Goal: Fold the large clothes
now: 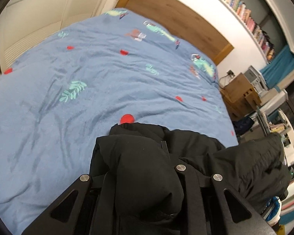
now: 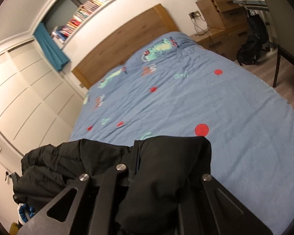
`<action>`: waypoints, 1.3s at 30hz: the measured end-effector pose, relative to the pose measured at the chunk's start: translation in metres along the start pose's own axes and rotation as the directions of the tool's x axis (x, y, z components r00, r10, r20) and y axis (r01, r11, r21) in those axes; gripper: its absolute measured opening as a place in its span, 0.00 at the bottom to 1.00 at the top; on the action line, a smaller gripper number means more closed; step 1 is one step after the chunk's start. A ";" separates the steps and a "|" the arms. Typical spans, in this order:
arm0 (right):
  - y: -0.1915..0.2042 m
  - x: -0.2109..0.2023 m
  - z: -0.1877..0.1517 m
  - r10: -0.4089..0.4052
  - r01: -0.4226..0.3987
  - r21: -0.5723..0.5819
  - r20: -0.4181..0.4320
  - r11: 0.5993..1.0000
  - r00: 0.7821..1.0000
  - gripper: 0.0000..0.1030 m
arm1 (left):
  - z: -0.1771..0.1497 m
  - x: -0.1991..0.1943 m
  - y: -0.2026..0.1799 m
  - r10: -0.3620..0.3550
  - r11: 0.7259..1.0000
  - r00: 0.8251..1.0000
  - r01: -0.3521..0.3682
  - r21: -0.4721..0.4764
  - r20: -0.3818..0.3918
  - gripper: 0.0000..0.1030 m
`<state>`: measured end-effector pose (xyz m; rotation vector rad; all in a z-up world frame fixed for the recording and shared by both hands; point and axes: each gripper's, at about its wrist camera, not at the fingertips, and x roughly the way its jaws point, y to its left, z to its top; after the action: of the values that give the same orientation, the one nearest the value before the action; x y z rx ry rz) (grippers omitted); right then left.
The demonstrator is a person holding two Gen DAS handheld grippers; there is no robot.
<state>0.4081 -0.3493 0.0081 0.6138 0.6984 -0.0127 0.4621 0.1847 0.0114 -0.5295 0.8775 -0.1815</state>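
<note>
1. Black padded jacket (image 1: 147, 176) fills the foreground of both wrist views, bunched over and between the gripper fingers.
2. In the left wrist view the left gripper (image 1: 164, 150) has a fold of the jacket between its narrow jaws; the fabric hides the tips, so I cannot tell whether the pads press on it.
3. In the right wrist view the right gripper (image 2: 135, 148) is closed tight, with the jacket (image 2: 166, 166) pinched between its jaws and draped over its right side.
4. Between the two grippers the jacket hangs at the near edge of the bed, over the blue quilt (image 1: 88, 78) with red dots and green leaves.
5. Beyond the quilt stands a wooden headboard (image 2: 123, 39), with a shelf of books (image 1: 245, 13) on the wall above.
6. Beside the bed stand wooden drawers (image 2: 223, 25).
</note>
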 end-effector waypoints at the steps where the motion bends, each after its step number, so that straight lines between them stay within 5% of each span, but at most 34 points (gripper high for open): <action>1: -0.003 0.013 0.001 -0.014 0.014 0.002 -0.009 1.000 1.000 0.09 | 0.002 0.012 0.005 0.000 1.000 1.000 0.000 -0.018 -0.009 0.21; 9: -0.024 0.088 -0.009 -0.096 0.097 0.006 -0.084 0.995 0.992 0.10 | -0.002 0.084 0.026 0.001 0.996 0.998 -0.008 -0.093 -0.070 0.25; 15: -0.035 0.112 -0.021 -0.106 0.110 0.029 -0.113 0.994 0.988 0.10 | -0.001 0.091 0.028 -0.024 0.993 0.996 0.014 -0.119 -0.082 0.30; 22: -0.042 0.093 -0.011 -0.025 0.033 0.098 -0.078 0.995 0.997 0.18 | 0.014 0.059 0.033 -0.139 0.972 0.990 0.131 -0.196 -0.023 0.59; 27: -0.037 0.070 0.002 0.042 -0.035 0.135 -0.049 0.990 0.998 0.47 | 0.025 0.037 0.024 -0.162 0.966 0.987 0.159 -0.202 0.003 0.66; 31: -0.028 0.050 0.012 0.073 -0.067 0.148 -0.032 0.987 0.997 0.51 | 0.033 0.016 0.021 -0.197 0.952 0.980 0.200 -0.231 0.035 0.79; 39: -0.012 0.004 0.028 0.096 -0.097 0.150 0.015 0.984 0.995 0.54 | 0.046 -0.030 0.010 -0.157 0.965 0.982 0.175 -0.195 0.106 0.85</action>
<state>0.4257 -0.3730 0.0158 0.7914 0.6636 0.0226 0.4783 0.2209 0.0504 -0.7982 0.7682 -0.2200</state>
